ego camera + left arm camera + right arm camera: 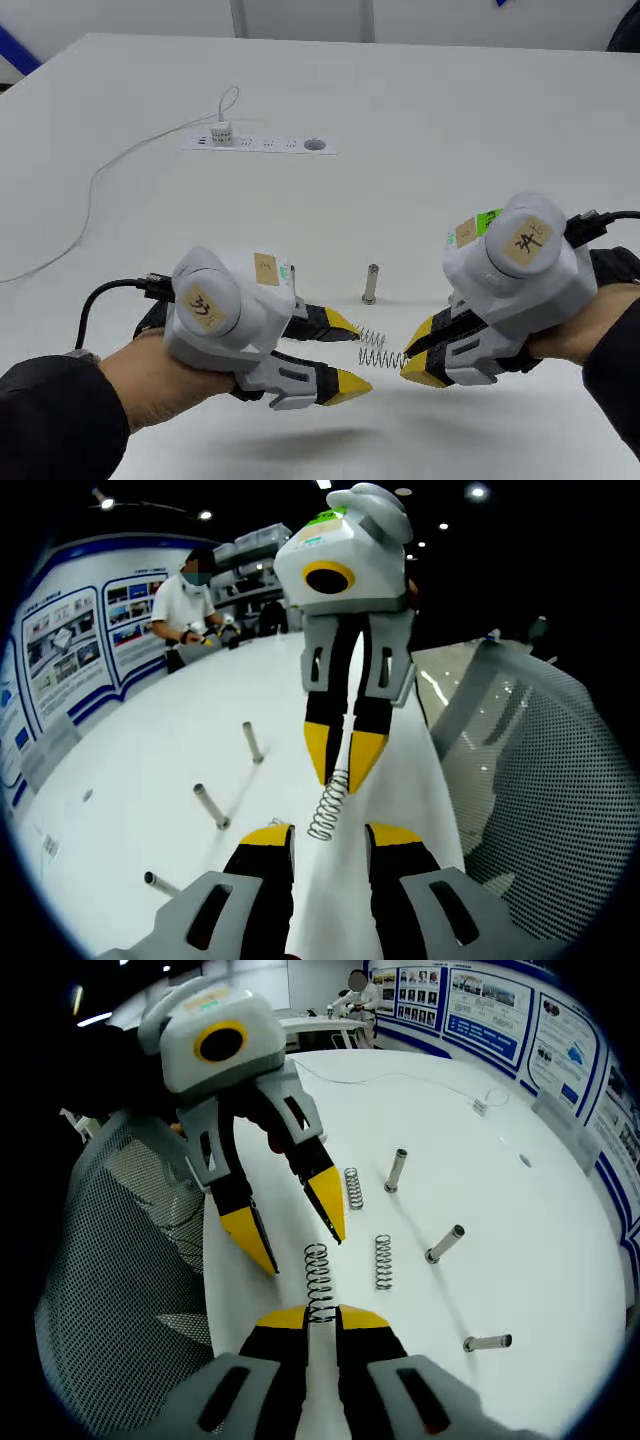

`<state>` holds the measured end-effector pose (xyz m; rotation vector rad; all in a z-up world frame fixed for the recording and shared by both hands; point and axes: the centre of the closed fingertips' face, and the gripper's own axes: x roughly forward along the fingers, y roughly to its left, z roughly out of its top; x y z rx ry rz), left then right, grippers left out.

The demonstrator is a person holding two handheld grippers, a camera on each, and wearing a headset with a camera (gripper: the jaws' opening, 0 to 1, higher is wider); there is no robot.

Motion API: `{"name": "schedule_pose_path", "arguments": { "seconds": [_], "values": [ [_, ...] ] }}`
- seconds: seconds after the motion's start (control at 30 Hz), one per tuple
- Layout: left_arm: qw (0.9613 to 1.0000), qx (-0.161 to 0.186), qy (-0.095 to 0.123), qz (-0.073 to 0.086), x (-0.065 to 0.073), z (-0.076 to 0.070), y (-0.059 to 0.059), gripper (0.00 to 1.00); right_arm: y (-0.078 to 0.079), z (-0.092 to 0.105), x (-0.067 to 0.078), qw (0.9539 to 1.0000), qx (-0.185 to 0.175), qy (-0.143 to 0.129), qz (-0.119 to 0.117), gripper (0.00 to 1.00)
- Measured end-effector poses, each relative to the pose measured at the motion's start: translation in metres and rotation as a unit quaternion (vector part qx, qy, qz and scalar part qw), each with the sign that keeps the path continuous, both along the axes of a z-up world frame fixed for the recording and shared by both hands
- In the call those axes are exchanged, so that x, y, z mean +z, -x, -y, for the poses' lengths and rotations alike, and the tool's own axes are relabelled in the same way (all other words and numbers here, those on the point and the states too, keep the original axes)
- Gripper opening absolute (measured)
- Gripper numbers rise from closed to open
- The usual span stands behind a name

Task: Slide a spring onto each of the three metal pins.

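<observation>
My right gripper (412, 362) (318, 1317) is shut on one end of a steel spring (385, 358) (318, 1280) that sticks out forward, held above the white table (420, 120). My left gripper (350, 354) (330, 837) faces it, open, with the spring's free end (328, 805) near the gap between its yellow tips. Three bare metal pins (396, 1170) (445, 1244) (487, 1342) stand on the table; one pin (371, 284) stands just beyond the grippers. Two loose springs (352, 1188) (383, 1260) lie near the pins.
A white power strip (262, 144) with a plug and a cable lies at the far middle of the table. A mesh chair (540, 780) stands beside the table edge. A person (190, 600) stands at another bench in the background.
</observation>
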<state>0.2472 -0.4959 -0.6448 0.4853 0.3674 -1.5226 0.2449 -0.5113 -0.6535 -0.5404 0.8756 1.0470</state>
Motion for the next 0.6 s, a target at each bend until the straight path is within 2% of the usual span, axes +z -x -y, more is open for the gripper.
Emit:
{"name": "schedule_pose_path", "arguments": {
  "seconds": [0.4, 0.6],
  "values": [
    [0.9993, -0.021, -0.013, 0.029, -0.005, 0.004, 0.005, 0.14, 0.009, -0.005, 0.003, 0.9997, 0.016, 0.012, -0.014, 0.11],
    [0.9992, -0.021, -0.013, 0.03, -0.006, 0.005, 0.005, 0.12, 0.009, -0.006, 0.012, 0.9998, 0.018, 0.01, -0.009, 0.11]
  ]
}}
